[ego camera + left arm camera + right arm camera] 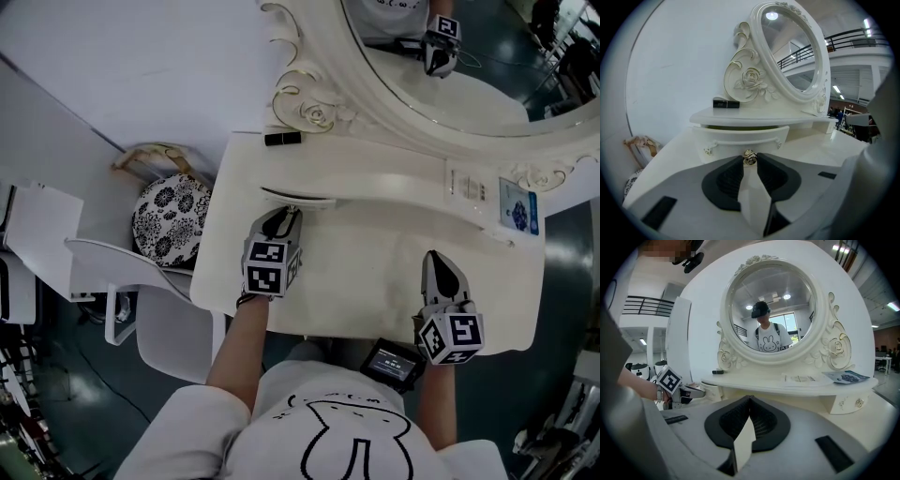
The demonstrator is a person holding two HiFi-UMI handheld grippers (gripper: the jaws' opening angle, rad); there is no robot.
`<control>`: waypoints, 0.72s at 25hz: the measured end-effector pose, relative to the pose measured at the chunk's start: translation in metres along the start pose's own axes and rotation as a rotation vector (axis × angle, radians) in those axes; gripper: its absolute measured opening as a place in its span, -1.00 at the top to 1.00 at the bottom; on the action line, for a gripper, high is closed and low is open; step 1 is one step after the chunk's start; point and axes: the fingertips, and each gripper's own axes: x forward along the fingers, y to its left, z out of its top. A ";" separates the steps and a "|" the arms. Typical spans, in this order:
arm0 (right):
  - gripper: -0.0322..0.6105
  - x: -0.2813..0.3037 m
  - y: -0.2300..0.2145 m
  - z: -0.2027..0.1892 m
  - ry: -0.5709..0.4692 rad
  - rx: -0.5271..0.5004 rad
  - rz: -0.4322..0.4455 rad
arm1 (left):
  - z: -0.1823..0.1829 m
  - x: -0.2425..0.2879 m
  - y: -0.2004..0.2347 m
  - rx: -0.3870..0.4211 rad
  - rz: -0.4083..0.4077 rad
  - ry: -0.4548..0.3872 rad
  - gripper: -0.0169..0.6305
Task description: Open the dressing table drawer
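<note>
Jaws of left gripper [284, 217] pinched on gilt knob [750, 158] of part-open drawer [740, 138]; right gripper [437, 261] jaws together, empty.

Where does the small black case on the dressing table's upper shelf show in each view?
Head view: black case top centre, at the left end of the shelf.
Left gripper view: black case left of centre, under the carved rose.
Right gripper view: black case tiny, left of centre, below the oval mirror.
Shared landmark: the oval mirror, up and right of the case.
</note>
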 end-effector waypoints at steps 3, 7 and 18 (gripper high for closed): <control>0.86 -0.005 0.004 -0.001 -0.004 -0.002 -0.004 | -0.004 -0.005 -0.001 -0.001 -0.007 -0.005 0.59; 0.86 -0.011 0.008 -0.003 -0.007 -0.001 -0.012 | -0.006 -0.009 -0.002 0.005 -0.015 -0.004 0.59; 0.86 -0.023 0.016 -0.004 -0.010 -0.008 -0.016 | -0.015 -0.023 -0.005 0.019 -0.029 -0.003 0.59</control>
